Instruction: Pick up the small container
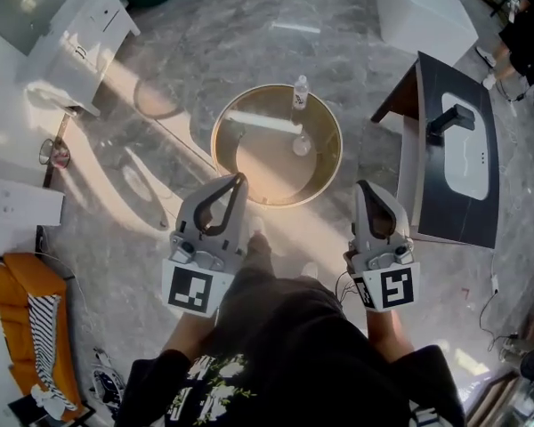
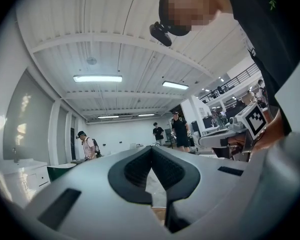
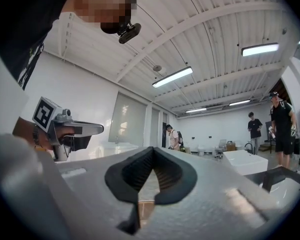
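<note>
Your head camera is looking steeply down from above your shoulders, taking in the left gripper [image 1: 239, 181], the right gripper [image 1: 363, 186], the table [image 1: 267, 169] and the floor [image 1: 205, 52] well below. The left gripper camera is riding just behind its jaws and facing level across the room; the right gripper is showing at its right edge. The right gripper camera is facing likewise, catching the left gripper at its left. Both gripper views are sharing the far wall [image 2: 125, 133], the ceiling lights [image 2: 97, 78] and the same people [image 2: 180, 131].
</note>
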Motion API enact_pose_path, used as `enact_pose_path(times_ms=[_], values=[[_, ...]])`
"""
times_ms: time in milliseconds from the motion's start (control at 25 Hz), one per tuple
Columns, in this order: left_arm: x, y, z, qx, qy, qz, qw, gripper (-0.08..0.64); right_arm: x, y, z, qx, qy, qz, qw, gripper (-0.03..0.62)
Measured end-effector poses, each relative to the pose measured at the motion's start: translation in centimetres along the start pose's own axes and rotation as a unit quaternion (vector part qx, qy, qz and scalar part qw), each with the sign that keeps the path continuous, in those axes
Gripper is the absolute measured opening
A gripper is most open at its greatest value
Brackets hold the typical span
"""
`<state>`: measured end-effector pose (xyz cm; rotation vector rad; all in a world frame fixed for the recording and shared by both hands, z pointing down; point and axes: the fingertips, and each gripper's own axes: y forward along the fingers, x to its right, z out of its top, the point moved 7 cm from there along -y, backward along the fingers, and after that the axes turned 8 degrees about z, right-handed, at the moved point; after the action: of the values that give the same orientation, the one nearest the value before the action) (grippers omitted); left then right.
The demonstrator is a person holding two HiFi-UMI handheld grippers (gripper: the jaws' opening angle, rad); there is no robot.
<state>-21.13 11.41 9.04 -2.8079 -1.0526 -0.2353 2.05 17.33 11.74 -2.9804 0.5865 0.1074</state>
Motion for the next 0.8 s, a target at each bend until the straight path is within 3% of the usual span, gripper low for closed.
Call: enact_pose_path(times_ms=[480, 800], values=[[-8.0, 9.7, -1.5, 0.022, -0.018, -0.085, 0.996, 0.011, 1.9, 9.8, 1.1, -0.011, -0.017, -0.057, 0.998, -0.005], [-10.1, 14.8, -2.5, 0.038, -0.025, -0.152, 0.9874, 0.011, 3.0, 12.5, 0.3, -0.018, -0.022, -0.118, 0.993, -0.005]])
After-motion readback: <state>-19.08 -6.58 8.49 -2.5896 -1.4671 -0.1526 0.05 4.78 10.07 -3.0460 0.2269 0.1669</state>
